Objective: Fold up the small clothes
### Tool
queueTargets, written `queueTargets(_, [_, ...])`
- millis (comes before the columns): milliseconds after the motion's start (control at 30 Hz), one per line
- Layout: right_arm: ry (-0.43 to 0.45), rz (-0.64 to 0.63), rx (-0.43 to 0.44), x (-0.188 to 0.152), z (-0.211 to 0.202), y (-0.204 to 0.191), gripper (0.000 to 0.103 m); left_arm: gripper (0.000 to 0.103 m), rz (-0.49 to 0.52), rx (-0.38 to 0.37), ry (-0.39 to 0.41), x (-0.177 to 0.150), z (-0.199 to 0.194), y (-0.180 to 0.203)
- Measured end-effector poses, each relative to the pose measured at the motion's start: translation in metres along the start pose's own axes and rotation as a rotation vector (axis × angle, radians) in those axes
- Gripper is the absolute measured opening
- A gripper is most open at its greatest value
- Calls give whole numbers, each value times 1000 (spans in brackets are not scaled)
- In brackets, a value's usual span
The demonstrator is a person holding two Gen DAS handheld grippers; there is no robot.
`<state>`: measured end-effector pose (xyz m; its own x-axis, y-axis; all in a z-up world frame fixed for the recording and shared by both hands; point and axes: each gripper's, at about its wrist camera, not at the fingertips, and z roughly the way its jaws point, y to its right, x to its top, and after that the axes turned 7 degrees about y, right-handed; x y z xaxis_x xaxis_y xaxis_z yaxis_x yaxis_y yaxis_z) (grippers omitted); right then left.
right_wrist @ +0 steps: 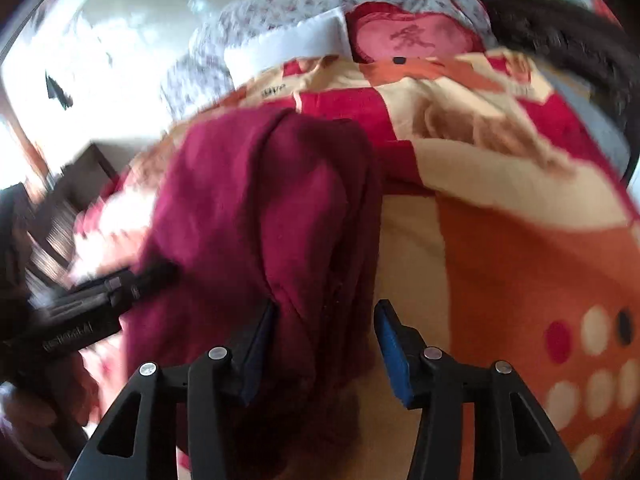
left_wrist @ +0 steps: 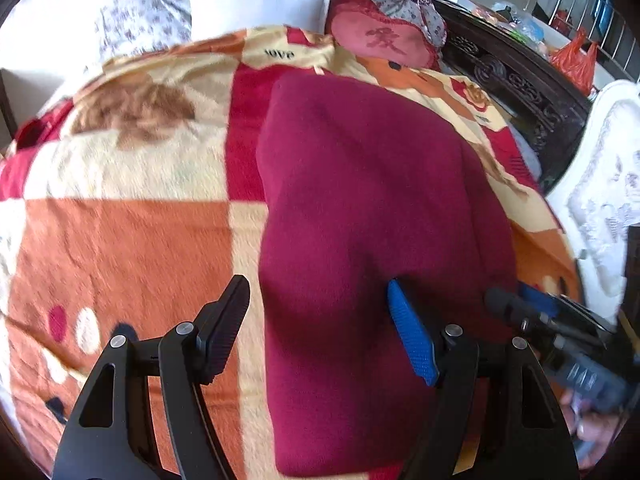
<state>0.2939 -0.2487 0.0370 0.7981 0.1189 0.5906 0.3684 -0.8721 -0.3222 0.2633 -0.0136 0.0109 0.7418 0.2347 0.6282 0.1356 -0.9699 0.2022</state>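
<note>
A dark red garment (left_wrist: 380, 200) lies folded lengthwise on the patterned blanket (left_wrist: 120, 240). My left gripper (left_wrist: 316, 284) stands open wide over the garment's near left edge, the black finger over the blanket and the blue pad over the cloth, neither pressing. In the right wrist view the same garment (right_wrist: 260, 200) is bunched with a raised fold running between the fingers of my right gripper (right_wrist: 326, 308). That gripper is open: the right pad stands clear of the cloth and the left pad is beside the fold. Both views are blurred.
The blanket (right_wrist: 500, 260) covers a bed. A white pillow (left_wrist: 256, 8) and a red heart-shaped cushion (left_wrist: 380, 40) lie at the far end. A dark carved bed frame (left_wrist: 520, 80) runs along the right, with an orange bag (left_wrist: 572, 60) beyond it. A hand (left_wrist: 592, 432) shows at lower right.
</note>
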Motion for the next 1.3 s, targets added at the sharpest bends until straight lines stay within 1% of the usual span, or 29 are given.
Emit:
queueTargets(33, [16,42,35,2,-4,6,51,72,-10,-19,0,-1,-3,-3])
queueTargets(67, [30,60,49,4,-7,9,53,73,-18,-31,4,-1,-6,-6])
queueTargets(133, [68,82,52,8,-9,17,68,73,-39,-46,15,-1,-10,-14])
queueTargets(167, [80,93,57,10,-7,20,70,73,-51,-59,18,0,-11,-19])
queueTargets(233, [64,126,94,13,3,27,70,73,-78,-92,13,0,-6,-26])
queueTargets(267, [47,152,126,14,10,30,70,73,-90,-110,6,-1,-4,-28])
queueTargets(367, [24,195,192,16,28,34,70,73,-115,-165,-12,-1,8,-28])
queueTargets(400, [21,208,209,16,33,35,72,74,-116,-179,-16,-2,12,-27])
queueTargets(433, [18,225,225,16,39,36,74,80,-118,-193,-22,-2,16,-25])
queueTargets(467, [20,239,237,15,41,37,75,81,-123,-202,-28,-3,21,-24])
queueTargets(533, [25,257,257,15,44,37,76,81,-139,-235,-44,-5,29,-22])
queueTargets(567, [25,257,268,15,44,36,76,82,-147,-246,-50,-5,31,-22])
queueTargets(600, [17,252,287,16,45,33,70,82,-159,-255,-52,-6,33,-22])
queueTargets(633, [15,238,276,16,44,28,63,81,-164,-256,-52,-5,32,-23])
queueTargets(667, [26,219,261,18,43,25,59,77,-164,-255,-50,-5,30,-23])
queueTargets(700, [40,198,253,18,38,20,49,74,-161,-252,-48,-4,28,-23])
queueTargets(733, [49,190,253,18,34,18,42,68,-155,-250,-44,-4,23,-23])
queueTargets(767, [56,186,256,18,28,15,41,63,-144,-252,-38,-4,16,-22])
queueTargets(800, [63,180,265,19,22,10,39,61,-134,-254,-32,-3,9,-22])
queueTargets(900, [77,146,292,19,2,-9,38,60,-97,-243,-7,-6,-23,-22])
queueTargets(1000, [70,128,342,12,-14,-30,37,60,-80,-217,13,-17,-63,-35])
queueTargets(1067, [42,124,373,1,-21,-44,37,60,-86,-192,-9,-28,-78,-47])
queueTargets(1133, [-1,128,398,-16,-19,-59,37,60,-104,-155,-39,-45,-90,-58])
queueTargets(1233, [-60,116,379,-38,-6,-72,39,60,-101,-92,-79,-71,-90,-67])
queueTargets(1300, [-158,130,318,-55,13,-74,44,60,-97,-43,-106,-84,-84,-71])
